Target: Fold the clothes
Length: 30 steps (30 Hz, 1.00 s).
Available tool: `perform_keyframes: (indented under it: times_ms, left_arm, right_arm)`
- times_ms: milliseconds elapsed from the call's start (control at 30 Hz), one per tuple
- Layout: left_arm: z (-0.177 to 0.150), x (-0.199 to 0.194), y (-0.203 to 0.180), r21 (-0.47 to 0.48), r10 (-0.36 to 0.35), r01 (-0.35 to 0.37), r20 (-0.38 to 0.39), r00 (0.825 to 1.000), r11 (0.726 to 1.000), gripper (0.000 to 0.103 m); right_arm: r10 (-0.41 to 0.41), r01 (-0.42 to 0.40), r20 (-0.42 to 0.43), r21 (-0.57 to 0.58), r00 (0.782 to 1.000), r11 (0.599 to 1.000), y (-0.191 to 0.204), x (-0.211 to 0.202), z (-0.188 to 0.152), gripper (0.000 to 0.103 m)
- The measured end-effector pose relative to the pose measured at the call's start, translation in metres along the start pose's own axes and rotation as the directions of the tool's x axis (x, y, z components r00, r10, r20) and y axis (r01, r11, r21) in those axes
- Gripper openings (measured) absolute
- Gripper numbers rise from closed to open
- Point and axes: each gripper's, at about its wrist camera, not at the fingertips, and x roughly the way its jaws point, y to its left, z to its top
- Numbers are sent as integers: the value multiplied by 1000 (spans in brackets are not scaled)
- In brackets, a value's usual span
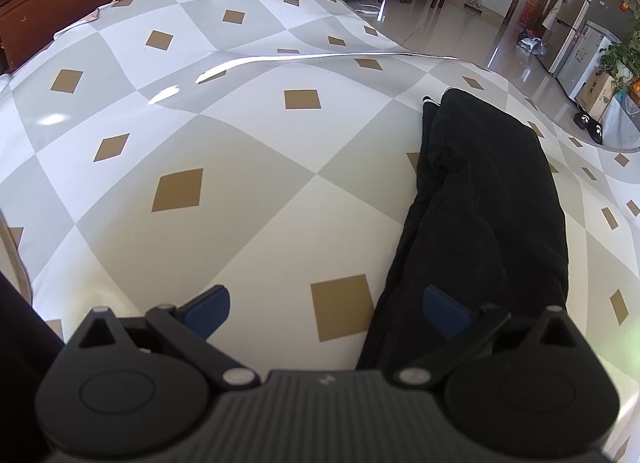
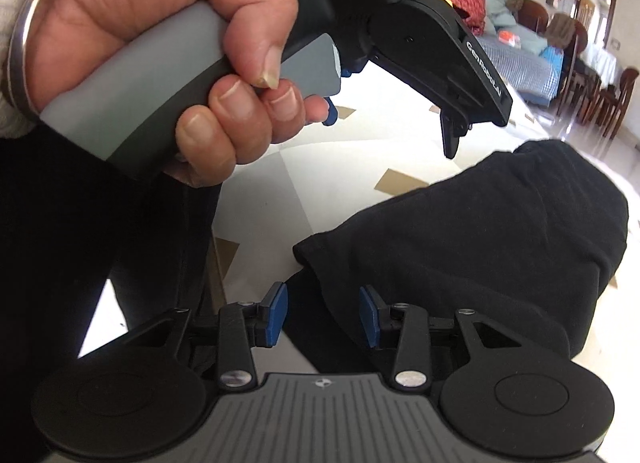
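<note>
Black clothing [image 1: 488, 199] lies folded into a long bundle on a table covered by a cloth [image 1: 240, 151] patterned with grey and white diamonds and small tan squares. In the left wrist view the bundle runs along the right side of the table, its near end reaching down beside the left gripper [image 1: 326, 313], whose blue-padded jaws are spread wide with only bare cloth between them; the right pad sits over the garment's edge, though contact is unclear. In the right wrist view the right gripper [image 2: 323, 315] hovers at the garment's near corner, jaws partly apart, pads not pressing any fabric. Above it a hand [image 2: 168, 51] wearing a metal bangle [image 2: 24, 43] grasps the other gripper's grey handle.
</note>
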Motion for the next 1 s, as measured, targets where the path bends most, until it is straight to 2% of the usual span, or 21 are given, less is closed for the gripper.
perform_keyframes:
  times_ms: [233, 367, 433, 500, 667, 833, 933, 1000]
  left_arm:
    - [0, 2, -1, 2, 6, -6, -1, 1000, 1000, 103]
    - [0, 4, -1, 1, 7, -7, -2, 1000, 1000, 103]
    - [0, 4, 0, -3, 8, -8, -2, 1000, 1000, 103]
    - [1, 3, 1, -9, 5, -5, 1, 1000, 1000, 103]
    - [3, -1, 3, -27, 0, 1, 23, 1000, 1000, 103]
    - [3, -2, -3, 1, 7, -7, 35, 999, 1000, 103]
    - [1, -3, -11, 36, 5, -6, 43, 999, 999, 103]
    - [0, -4, -16, 58, 5, -8, 47, 999, 998, 103]
  right_arm:
    - [-87, 88, 10, -126, 996, 988, 14, 20, -6, 35]
    - [-100, 101, 17, -128, 995, 987, 11, 20, -4, 8]
    - [-87, 88, 18, -97, 996, 991, 6, 17, 0, 0]
    - [-61, 62, 20, -62, 998, 996, 1, 12, 5, 0]
    - [73, -77, 71, 52, 995, 996, -16, -20, 20, 1]
    - [112, -116, 34, 137, 993, 984, -20, -11, 15, 1]
    - [159, -158, 4, 132, 987, 979, -9, -4, 10, 3]
    - [172, -170, -14, 87, 985, 982, -2, -6, 9, 6]
